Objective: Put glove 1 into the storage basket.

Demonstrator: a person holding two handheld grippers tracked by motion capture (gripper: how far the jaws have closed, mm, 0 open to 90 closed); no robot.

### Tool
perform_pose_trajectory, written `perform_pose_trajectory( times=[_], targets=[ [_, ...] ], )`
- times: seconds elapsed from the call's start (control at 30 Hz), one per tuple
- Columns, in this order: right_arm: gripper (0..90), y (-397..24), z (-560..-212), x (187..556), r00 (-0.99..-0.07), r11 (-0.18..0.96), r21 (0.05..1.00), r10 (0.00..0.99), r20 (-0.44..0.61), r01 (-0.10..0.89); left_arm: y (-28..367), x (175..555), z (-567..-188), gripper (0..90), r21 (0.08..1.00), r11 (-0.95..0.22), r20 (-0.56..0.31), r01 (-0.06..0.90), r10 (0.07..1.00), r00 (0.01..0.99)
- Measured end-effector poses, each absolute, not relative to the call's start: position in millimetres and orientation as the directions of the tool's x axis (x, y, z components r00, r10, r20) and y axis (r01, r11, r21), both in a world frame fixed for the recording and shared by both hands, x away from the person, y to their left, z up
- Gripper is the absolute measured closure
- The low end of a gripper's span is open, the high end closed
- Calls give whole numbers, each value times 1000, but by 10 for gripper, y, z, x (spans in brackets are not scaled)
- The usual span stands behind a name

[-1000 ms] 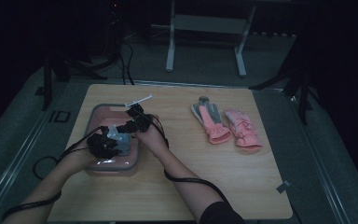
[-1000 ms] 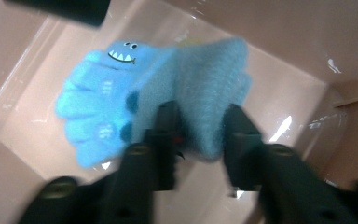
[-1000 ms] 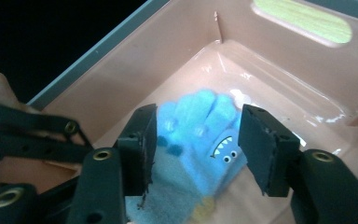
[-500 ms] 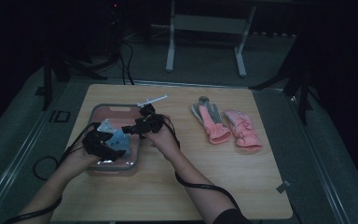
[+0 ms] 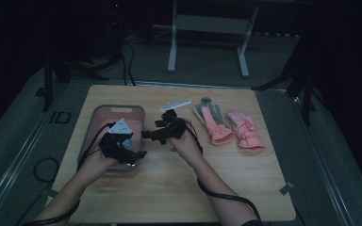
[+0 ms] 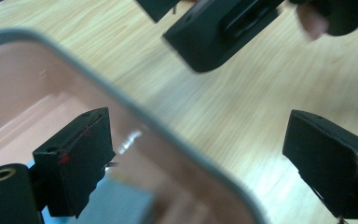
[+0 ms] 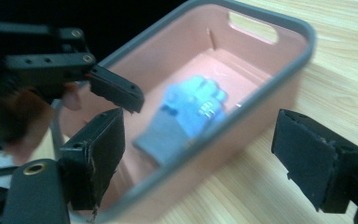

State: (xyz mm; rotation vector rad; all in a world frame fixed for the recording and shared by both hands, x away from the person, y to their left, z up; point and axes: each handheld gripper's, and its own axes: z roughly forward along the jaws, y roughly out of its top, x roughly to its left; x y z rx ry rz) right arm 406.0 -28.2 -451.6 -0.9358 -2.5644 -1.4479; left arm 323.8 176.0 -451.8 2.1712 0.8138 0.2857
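blue glove (image 7: 186, 114) lies in pink bin (image 7: 279, 70) — both claws, left claw (image 6: 205, 163) and right claw (image 7: 205, 163), just opened, empty.

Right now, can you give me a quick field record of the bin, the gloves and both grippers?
bin: pink, grey rim, on wooden table
blue glove: lying inside bin, released
pink gloves: two, flat on table right of bin
left gripper: open, jaws just opened, nothing between them, over bin's edge
right gripper: open, jaws just opened, nothing between them

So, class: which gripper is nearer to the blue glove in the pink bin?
Left. The left gripper hangs over the pink bin's near right corner, above the blue glove; the right gripper is just outside its right wall, jaws open.
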Motion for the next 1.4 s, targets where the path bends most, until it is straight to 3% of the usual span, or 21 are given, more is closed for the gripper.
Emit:
perform_pose_trajectory(
  times=[0.47, 1.17, 1.4],
  targets=[
    [152, -903, -4559, 3953, -803, 374, 764, 515, 301, 526, 1230, 3117, -4619, 87, 765, -486, -115, 422, 542, 832],
    [141, -1570, -4910, 3822, -780, 348, 791, 577, 242, 503, 600, 2913, -5227, 87, 736, -529, -195, 422, 431, 881],
    [141, -1715, -4985, 3752, -759, 343, 785, 607, 234, 516, 568, 2842, -5364, 87, 738, -545, -150, 399, 444, 883]
  ],
)
